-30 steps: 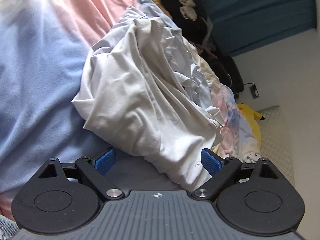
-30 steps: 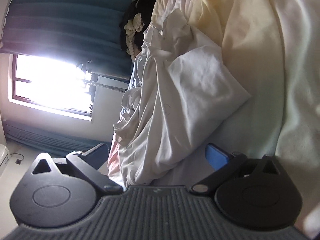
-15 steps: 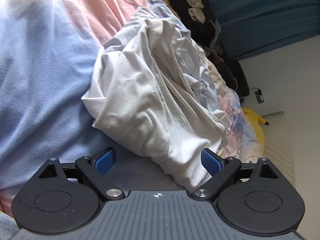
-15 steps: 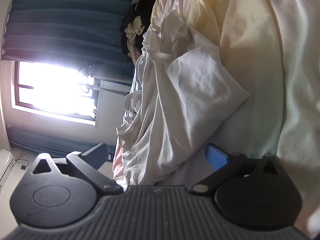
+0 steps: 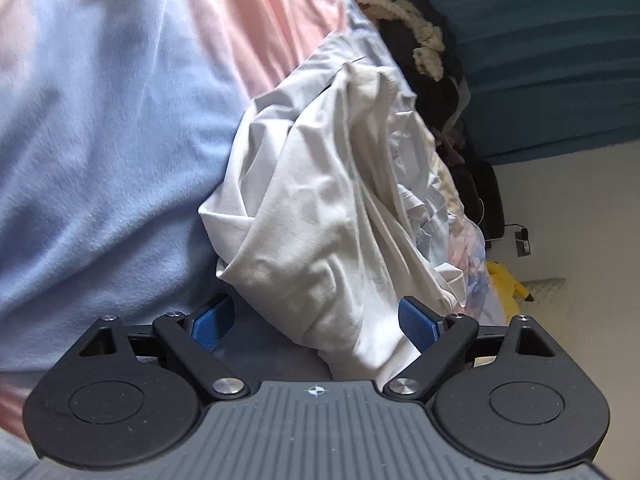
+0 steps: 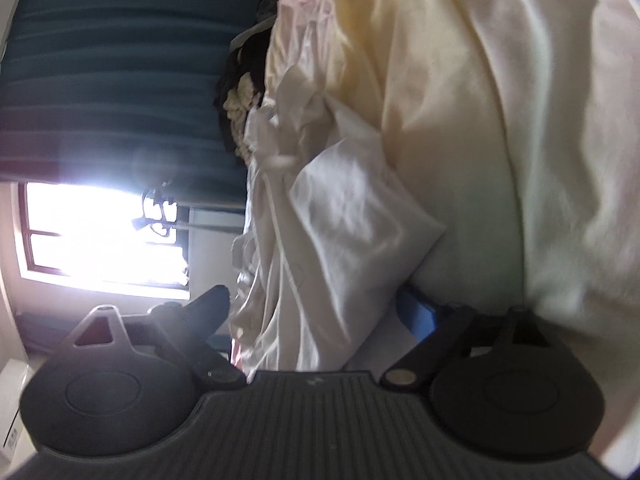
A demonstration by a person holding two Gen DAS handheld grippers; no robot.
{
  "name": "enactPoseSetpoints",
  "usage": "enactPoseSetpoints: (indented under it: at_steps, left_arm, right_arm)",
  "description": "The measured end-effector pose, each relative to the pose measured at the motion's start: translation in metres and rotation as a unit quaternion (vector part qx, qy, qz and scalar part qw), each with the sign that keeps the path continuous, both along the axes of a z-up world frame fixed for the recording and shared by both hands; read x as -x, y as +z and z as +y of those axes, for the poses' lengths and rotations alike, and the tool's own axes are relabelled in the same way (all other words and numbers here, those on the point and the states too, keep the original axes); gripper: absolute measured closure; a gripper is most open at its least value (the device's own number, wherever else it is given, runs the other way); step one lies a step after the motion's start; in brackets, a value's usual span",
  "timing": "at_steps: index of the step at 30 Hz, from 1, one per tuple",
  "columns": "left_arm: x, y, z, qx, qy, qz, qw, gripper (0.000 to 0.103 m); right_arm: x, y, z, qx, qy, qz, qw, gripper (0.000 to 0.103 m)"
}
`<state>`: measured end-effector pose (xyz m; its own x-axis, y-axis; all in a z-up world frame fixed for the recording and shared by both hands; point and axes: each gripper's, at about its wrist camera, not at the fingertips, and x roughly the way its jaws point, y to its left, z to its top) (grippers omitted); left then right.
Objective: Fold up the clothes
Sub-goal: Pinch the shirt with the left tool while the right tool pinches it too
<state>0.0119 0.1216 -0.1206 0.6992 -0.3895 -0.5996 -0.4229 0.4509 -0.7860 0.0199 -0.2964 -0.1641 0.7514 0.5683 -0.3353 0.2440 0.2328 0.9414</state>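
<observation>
A crumpled white garment (image 5: 320, 216) lies in a heap on a pastel blue and pink blanket (image 5: 100, 140). My left gripper (image 5: 316, 320) is open, its blue pads on either side of the garment's near end, which reaches between the fingers. In the right wrist view the same white garment (image 6: 332, 240) lies against a cream-yellow part of the blanket (image 6: 480, 120). My right gripper (image 6: 320, 308) is open, with the garment's near edge between its fingers. This view is blurred.
A dark pile of clothes with cream ruffles (image 5: 424, 52) lies beyond the garment by a teal curtain (image 5: 540, 60). A yellow plush toy (image 5: 504, 284) sits at the right by the wall. A bright window (image 6: 92, 236) shows left in the right wrist view.
Both grippers have moved in closer to the white garment, whose near end now reaches deeper between each pair of open fingers. The right view has turned blurred.
</observation>
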Motion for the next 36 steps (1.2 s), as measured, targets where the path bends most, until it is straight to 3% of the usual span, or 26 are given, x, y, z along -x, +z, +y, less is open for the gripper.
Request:
enactPoseSetpoints:
  at_steps: [2,3,4,6,7,8,9,14,20,25,31,36]
  left_arm:
    - [-0.009,-0.007,-0.001,0.009,0.006,0.008,0.9999,0.018]
    - [-0.013,-0.008,-0.001,0.007,0.008,0.008,0.9999,0.021]
    - [-0.016,-0.007,-0.001,0.0,0.011,0.008,0.9999,0.03]
    - [-0.017,-0.008,0.002,-0.013,0.037,0.014,0.9991,0.044]
    - [-0.015,-0.01,0.004,-0.015,0.056,0.019,0.9982,0.063]
    - [-0.012,-0.011,0.007,-0.017,0.069,0.023,0.9972,0.076]
    - [-0.01,-0.01,0.008,-0.02,0.074,0.024,0.9968,0.08]
    - [0.001,0.012,0.01,-0.03,0.08,-0.012,0.9963,0.086]
    - [0.033,0.073,0.008,-0.031,0.065,-0.057,0.9958,0.087]
    - [0.078,0.109,0.002,-0.034,0.021,-0.046,0.9981,0.087]
    - [0.144,0.108,0.003,-0.017,0.014,-0.023,0.9995,0.087]
    - [0.144,0.102,0.007,-0.012,0.013,-0.02,0.9997,0.087]
  right_arm:
    - [0.001,0.005,-0.002,0.008,-0.003,-0.003,1.0,0.022]
    - [0.002,0.009,-0.002,0.013,-0.003,-0.006,1.0,0.031]
    - [0.003,0.013,-0.003,0.019,-0.004,-0.008,1.0,0.038]
    - [0.005,0.021,-0.004,0.031,-0.004,-0.014,0.999,0.078]
    - [0.006,0.026,-0.004,0.036,-0.004,-0.016,0.999,0.085]
    - [0.007,0.03,-0.004,0.042,-0.005,-0.019,0.999,0.09]
    - [0.007,0.034,-0.005,0.048,-0.005,-0.022,0.999,0.093]
    - [0.012,0.054,-0.007,0.076,-0.006,-0.035,0.996,0.095]
    - [0.02,0.075,-0.01,0.107,-0.007,-0.052,0.993,0.095]
    - [0.069,0.103,-0.025,0.108,0.006,-0.053,0.993,0.095]
    - [0.138,0.127,-0.033,0.151,0.045,-0.046,0.987,0.095]
    - [0.151,0.136,-0.026,0.175,0.05,-0.043,0.982,0.095]
